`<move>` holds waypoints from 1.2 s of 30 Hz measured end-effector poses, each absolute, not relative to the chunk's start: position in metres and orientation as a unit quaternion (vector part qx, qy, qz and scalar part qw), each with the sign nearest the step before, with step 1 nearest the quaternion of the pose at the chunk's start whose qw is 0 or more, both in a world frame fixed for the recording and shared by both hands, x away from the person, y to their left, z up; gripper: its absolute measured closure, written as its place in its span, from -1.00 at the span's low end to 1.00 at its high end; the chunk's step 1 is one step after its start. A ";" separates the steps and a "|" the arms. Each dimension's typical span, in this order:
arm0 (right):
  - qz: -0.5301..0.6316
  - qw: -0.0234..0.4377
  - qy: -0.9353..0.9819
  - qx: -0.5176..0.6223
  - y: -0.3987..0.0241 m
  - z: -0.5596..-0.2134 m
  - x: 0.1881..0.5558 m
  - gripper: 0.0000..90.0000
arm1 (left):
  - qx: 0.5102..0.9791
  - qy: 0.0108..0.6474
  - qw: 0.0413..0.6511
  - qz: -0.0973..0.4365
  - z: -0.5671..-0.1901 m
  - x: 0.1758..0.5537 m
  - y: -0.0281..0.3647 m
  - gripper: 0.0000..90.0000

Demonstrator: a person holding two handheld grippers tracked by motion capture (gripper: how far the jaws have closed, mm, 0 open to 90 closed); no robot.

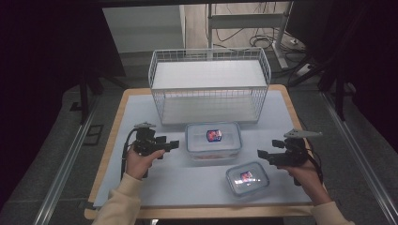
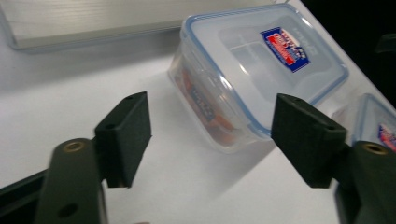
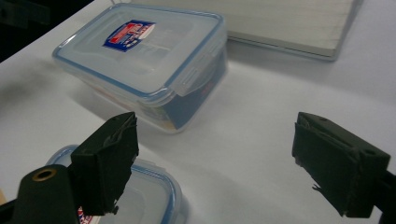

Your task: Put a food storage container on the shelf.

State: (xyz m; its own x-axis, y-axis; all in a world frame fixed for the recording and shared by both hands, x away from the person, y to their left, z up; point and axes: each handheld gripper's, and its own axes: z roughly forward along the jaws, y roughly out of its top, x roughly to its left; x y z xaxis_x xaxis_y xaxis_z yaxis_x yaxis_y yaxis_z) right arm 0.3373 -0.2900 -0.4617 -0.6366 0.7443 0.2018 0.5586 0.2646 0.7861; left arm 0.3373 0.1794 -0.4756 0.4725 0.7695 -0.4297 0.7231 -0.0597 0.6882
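Open mat [image 1: 178, 185] between containers [image 1: 213, 140]; wire basket [image 1: 210, 84] blocks behind.

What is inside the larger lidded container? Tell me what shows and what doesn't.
Through the clear side wall of the larger container, something orange-red lies at the bottom, along with a printed label. Its lid with the blue-and-red sticker is on, so the rest of the inside is blurred and cannot be identified.

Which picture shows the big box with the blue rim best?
The high view: the whole big box sits in front of the wire basket, lid and sticker clear. The left gripper view shows its corner and side close up, slightly cut off. The right gripper view shows it whole but slanted.
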 end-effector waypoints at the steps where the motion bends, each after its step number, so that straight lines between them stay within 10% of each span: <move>1: 0.442 0.105 0.792 0.409 -0.289 -0.462 0.337 -0.68 | 0.727 0.513 0.456 0.020 -0.476 0.338 0.179 -0.44; 36: 0.436 -0.070 0.782 0.439 -0.223 -0.496 0.427 -0.75 | 0.701 0.520 0.473 -0.118 -0.517 0.389 0.145 -0.63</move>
State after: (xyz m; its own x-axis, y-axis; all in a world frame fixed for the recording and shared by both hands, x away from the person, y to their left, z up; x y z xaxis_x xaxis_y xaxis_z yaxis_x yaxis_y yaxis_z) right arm 0.4267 -0.2233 -0.4955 -0.6050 0.6260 0.4921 0.7476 0.2339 0.6217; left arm 0.3894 0.1453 -0.5167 0.4305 0.6183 -0.6575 0.8411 -0.0106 0.5408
